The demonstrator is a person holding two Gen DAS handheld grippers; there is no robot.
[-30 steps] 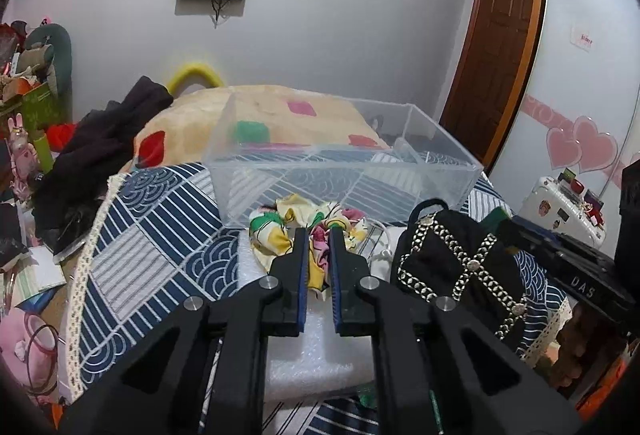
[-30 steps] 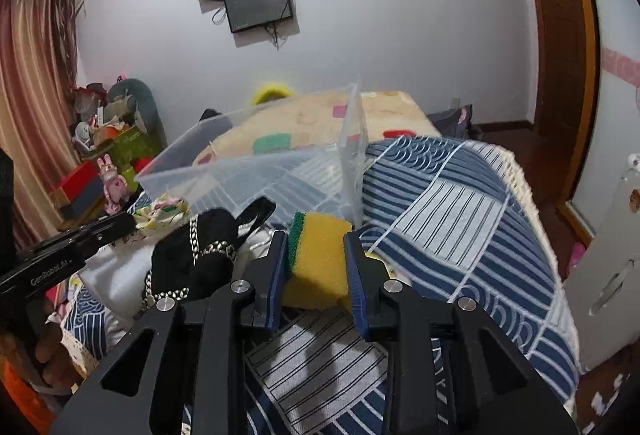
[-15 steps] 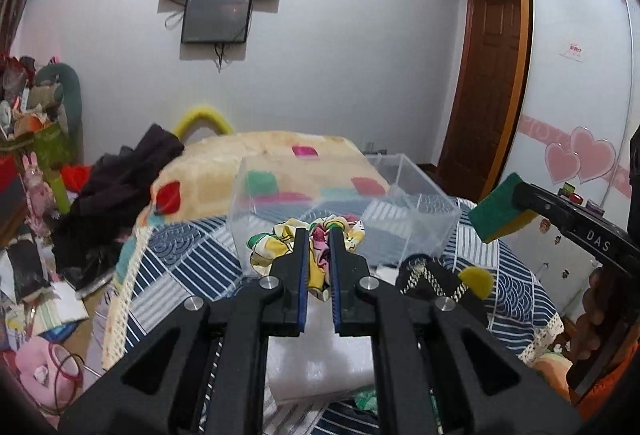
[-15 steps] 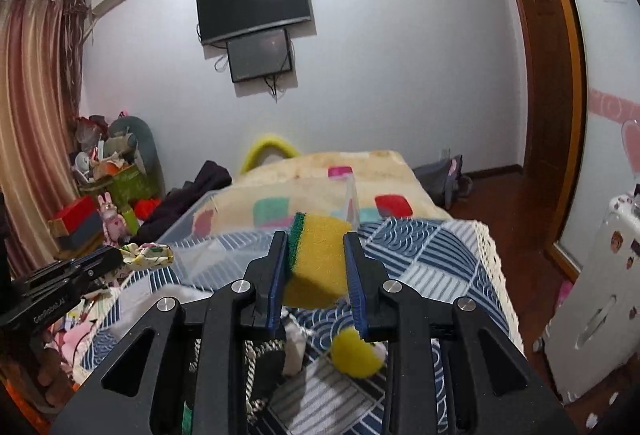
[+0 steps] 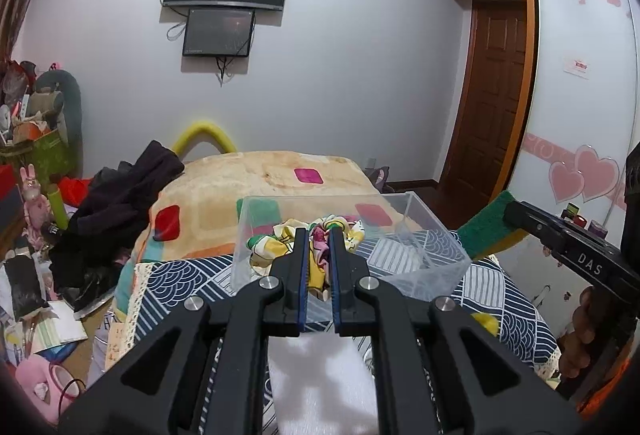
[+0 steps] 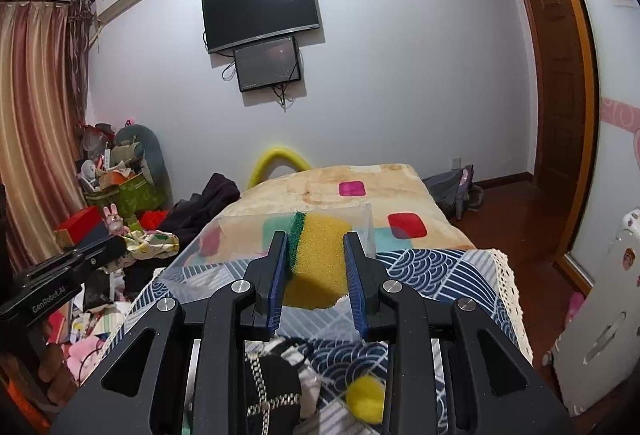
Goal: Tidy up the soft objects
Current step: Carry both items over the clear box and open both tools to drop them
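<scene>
While the left gripper (image 5: 319, 255) pinches the scarf (image 5: 280, 241) between nearly closed jaws, the cloth bunches on both sides of the fingertips and hangs clear of the bed, in line with the bin (image 5: 420, 259) behind it. The right gripper (image 6: 316, 267) clamps the sponge (image 6: 320, 255) across its width, jaws spread only as far as the sponge allows; the green scouring layer lies against the left-hand finger, the yellow foam fills the rest. The sponge is also off the bed, in front of the bin's near wall (image 6: 240, 239).

The bin, clear plastic, sits on the blue patterned cover (image 6: 440, 263) towards the middle of the bed. Below the right gripper, at the near edge of the bed, lie a black bag (image 6: 272, 387) with a chain strap and a yellow ball (image 6: 364, 399). A white foam sheet (image 5: 320, 383) lies under the left gripper. Beyond the bin, a beige blanket (image 5: 248, 179) covers the far end of the bed.
</scene>
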